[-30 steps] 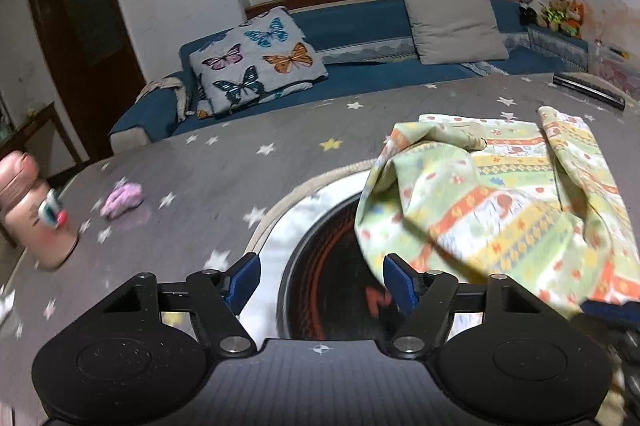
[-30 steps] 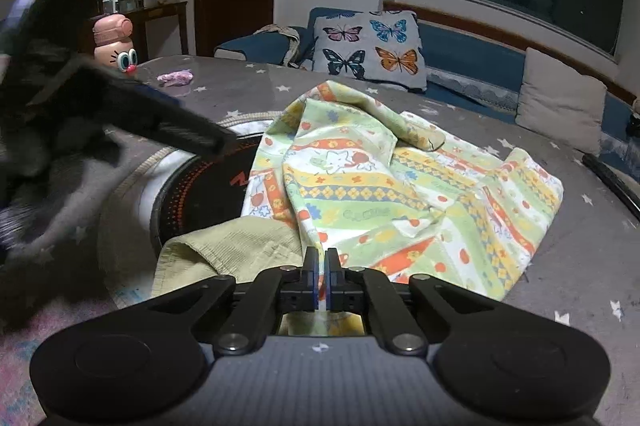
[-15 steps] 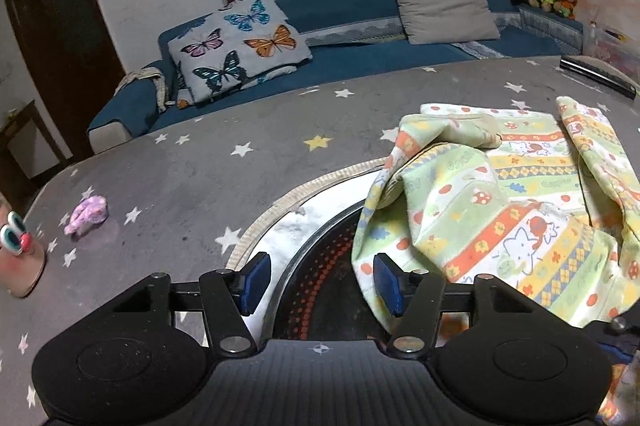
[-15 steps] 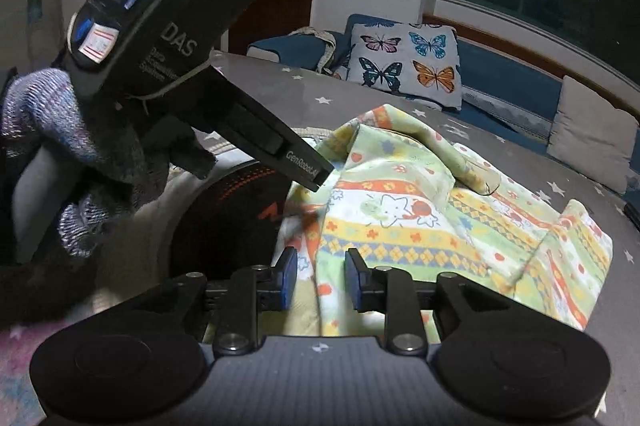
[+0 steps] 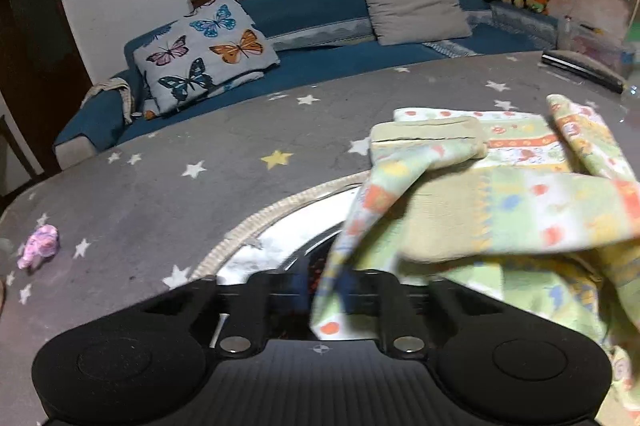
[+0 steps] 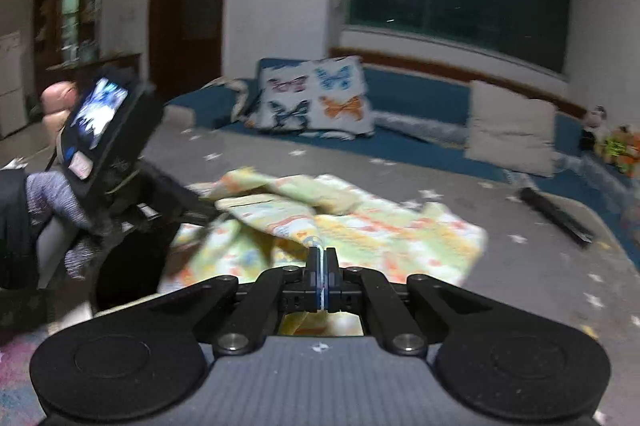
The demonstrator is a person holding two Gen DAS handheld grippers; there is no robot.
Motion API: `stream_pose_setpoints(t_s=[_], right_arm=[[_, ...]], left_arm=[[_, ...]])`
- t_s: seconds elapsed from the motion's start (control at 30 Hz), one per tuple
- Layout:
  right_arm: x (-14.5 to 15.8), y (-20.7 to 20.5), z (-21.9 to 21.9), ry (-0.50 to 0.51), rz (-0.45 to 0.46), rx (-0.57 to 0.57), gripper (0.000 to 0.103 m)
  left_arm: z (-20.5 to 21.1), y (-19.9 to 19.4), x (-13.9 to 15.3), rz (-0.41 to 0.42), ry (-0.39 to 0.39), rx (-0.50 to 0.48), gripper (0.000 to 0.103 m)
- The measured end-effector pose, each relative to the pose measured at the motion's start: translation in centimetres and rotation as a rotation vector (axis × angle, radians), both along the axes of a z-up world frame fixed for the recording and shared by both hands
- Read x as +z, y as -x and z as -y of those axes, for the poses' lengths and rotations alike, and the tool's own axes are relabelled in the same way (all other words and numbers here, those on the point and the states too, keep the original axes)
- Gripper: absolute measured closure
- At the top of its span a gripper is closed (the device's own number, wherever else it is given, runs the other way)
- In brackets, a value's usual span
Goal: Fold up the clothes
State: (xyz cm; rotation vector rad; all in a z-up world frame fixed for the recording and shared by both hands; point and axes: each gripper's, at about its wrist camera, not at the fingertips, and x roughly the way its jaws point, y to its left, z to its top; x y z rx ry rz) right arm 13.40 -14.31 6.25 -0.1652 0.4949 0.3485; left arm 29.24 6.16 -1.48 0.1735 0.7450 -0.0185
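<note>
Patterned green-yellow cloth rumpled, partly lifted off the starred table. Right gripper jaws clamped on its edge; left gripper jaws hidden by cloth, cannot tell. Butterfly pillow behind.

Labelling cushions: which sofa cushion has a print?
The butterfly cushion, at the sofa's left end; the plain beige cushion further right carries no pattern.

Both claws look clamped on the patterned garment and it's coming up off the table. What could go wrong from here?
1. The right claw pinches only a thin edge of the garment; a hard pull might slip it free.
2. The left claw is draped in cloth, its fingertips hidden, so its hold cannot be confirmed.
3. The hanging fabric bunches over the dark round plate set in the table; it could snag or fold crooked.
</note>
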Motion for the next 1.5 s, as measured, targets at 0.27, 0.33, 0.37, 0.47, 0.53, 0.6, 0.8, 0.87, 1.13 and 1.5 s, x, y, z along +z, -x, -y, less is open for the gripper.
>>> stream_pose_setpoints(t_s=[0.27,0.33,0.37,0.47,0.53,0.6,0.8,0.87,1.13,1.5], right_arm=[[0.2,2.3,4.6,-0.015,-0.001,-0.138,0.102],[-0.1,3.3,5.4,-0.017,-0.009,-0.161,0.102],[-0.2,3.8,5.7,-0.021,-0.012,-0.171,0.102],[-0.5,4.9,6.7,-0.055,-0.030,-0.204,0.102],[-0.6,5.7,7.5,-0.074,-0.042,-0.223,0.102],[-0.8,6.5,8.2,-0.088,-0.055,-0.241,0.102],[-2.0,9.6,10.3,-0.091,-0.124,-0.287,0.102],[-2.9,10.2,11.0,-0.072,-0.152,-0.305,0.101],[-3.2,12.7,11.2,0.066,-0.150,-0.251,0.075],[-2.0,10.7,3.5,0.215,-0.054,0.002,0.051]], left_arm=[[-2.1,5.1,1.5,0.052,0.027,0.094,0.101],[-2.7,6.4,1.8,0.065,0.034,0.118,0.101],[-2.9,7.1,2.0,0.071,0.038,0.129,0.101],[-3.7,9.8,3.6,0.089,0.048,0.167,0.101],[-4.4,12.1,4.1,0.096,0.072,0.195,0.102],[-5.0,14.6,4.3,0.107,0.088,0.226,0.102],[-5.6,20.1,4.2,0.100,0.116,0.282,0.102],[-5.5,21.0,4.1,0.092,0.115,0.286,0.102],[-5.1,24.8,3.6,0.063,0.110,0.305,0.097],[-5.0,29.0,3.9,0.078,0.078,0.306,0.049]])
